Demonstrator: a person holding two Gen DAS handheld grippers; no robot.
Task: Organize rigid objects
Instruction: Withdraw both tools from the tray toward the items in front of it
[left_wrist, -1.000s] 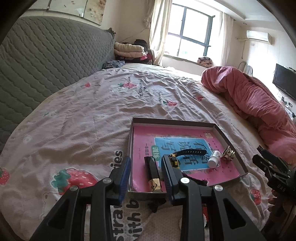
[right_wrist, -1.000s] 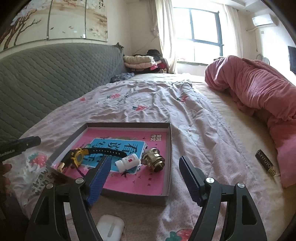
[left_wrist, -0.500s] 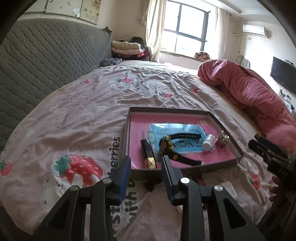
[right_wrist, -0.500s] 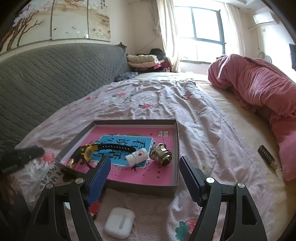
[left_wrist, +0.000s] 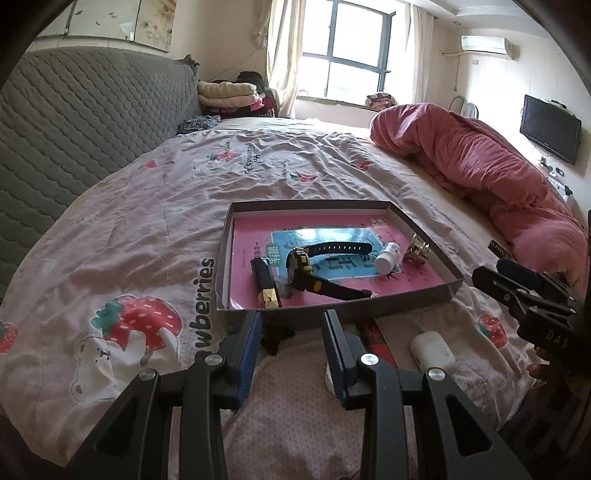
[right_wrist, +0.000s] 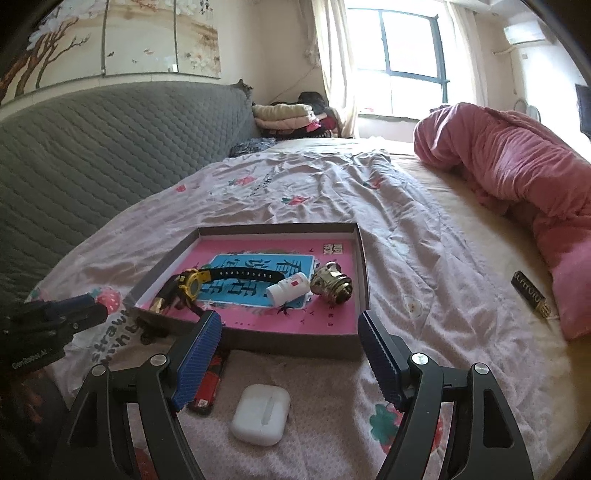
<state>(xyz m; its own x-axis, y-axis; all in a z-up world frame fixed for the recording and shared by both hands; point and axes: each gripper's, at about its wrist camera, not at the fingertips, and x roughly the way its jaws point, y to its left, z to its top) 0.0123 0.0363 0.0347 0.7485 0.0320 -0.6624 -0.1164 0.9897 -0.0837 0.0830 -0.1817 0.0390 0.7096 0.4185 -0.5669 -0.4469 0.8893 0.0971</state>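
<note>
Since the earlier frames: both grippers withdrawn from tray (left_wrist: 421, 293) toward near bed edge; more foreground sheet exposed; white earbud case (right_wrist: 260, 414) and red lighter (right_wrist: 208, 387) now fully in right wrist view

Left gripper (left_wrist: 291, 325): spread, empty, just short of tray's near wall
Right gripper (right_wrist: 290, 334): spread wide, empty, above earbud case

Tray: shallow grey box, pink printed liner, flat on strawberry-print sheet (left_wrist: 122, 236)
Inside tray: black-and-yellow watch (left_wrist: 317, 267), black-and-gold lipstick (left_wrist: 266, 282) at left, white bottle (left_wrist: 386, 257) on its side, gold ornament (right_wrist: 330, 286) touching bottle
Outside tray: black tube (right_wrist: 530, 293) beside pink duvet (right_wrist: 517, 177)
</note>
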